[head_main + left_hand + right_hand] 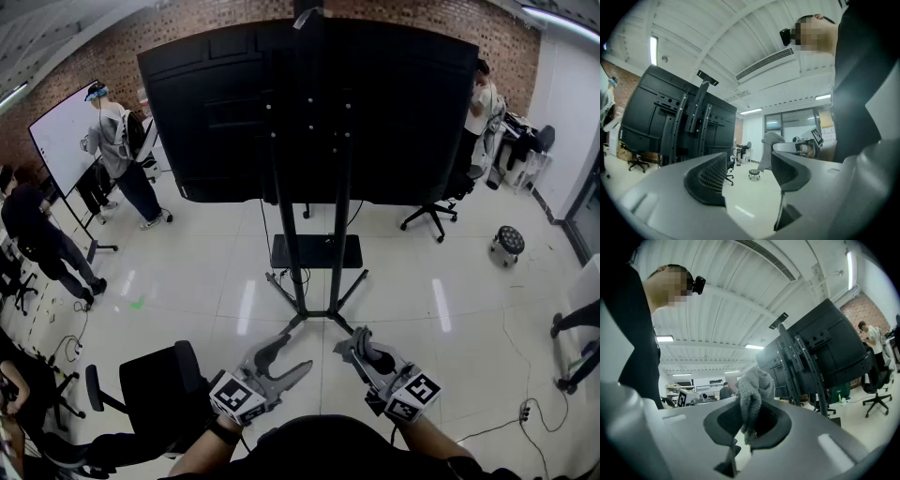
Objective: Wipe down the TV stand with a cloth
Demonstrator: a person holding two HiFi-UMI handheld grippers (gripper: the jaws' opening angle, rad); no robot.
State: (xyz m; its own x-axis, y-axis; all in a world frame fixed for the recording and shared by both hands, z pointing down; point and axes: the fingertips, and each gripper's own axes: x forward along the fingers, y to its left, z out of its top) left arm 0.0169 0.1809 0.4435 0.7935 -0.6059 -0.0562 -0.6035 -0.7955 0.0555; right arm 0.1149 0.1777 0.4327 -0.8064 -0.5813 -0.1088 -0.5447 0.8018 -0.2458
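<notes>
Grey cloth (753, 389) clenched in right gripper (749, 422) jaws, by narrow fold only. Slip judged possible once pressed against TV stand (316, 251), well ahead. Left gripper (750, 171) jaws released, nothing held.

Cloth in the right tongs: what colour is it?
Plain grey, no pattern. The fuzzy grey cloth shows best in the right gripper view.

The left gripper (296, 354) and right gripper (353, 341) are grey plastic with black ribbed pads (710, 180), each bearing a white cube (236, 397) of black square markers. The person wears a black top (347, 452) and a dark wristband (223, 431).
</notes>
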